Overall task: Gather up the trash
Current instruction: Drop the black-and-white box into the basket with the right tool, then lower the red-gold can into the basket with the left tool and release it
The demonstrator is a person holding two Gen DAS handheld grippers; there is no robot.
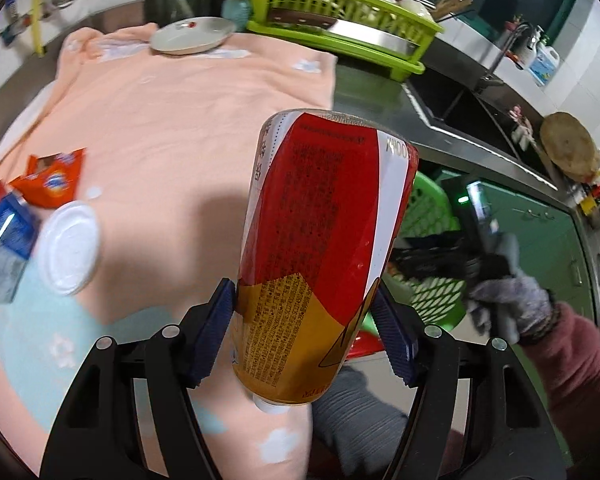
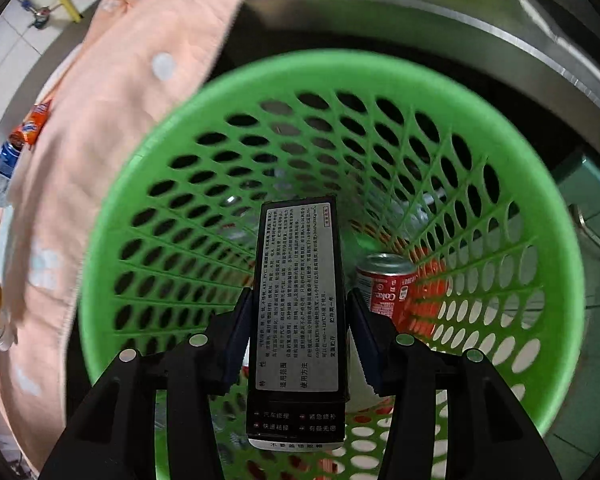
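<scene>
My left gripper (image 1: 302, 322) is shut on a bottle with a red, white and gold label (image 1: 320, 248), held above the edge of a peach towel (image 1: 172, 128). My right gripper (image 2: 298, 340) holds a black box with a printed label (image 2: 298, 312) over the mouth of a green mesh basket (image 2: 540, 240); a narrow gap shows beside each pad. A red cola can (image 2: 388, 284) lies inside the basket. In the left wrist view the basket (image 1: 428, 208) shows behind the bottle. More trash lies on the towel: an orange wrapper (image 1: 50, 178), a blue-labelled bottle (image 1: 6, 244) and a white lid (image 1: 70, 248).
A white plate (image 1: 192, 34) and a green dish rack (image 1: 340, 20) stand at the back of the counter. A steel sink (image 1: 460, 108) is to the right. A gloved hand (image 1: 512, 304) holds the right gripper over the basket. The towel's edge (image 2: 100, 120) hangs beside the basket.
</scene>
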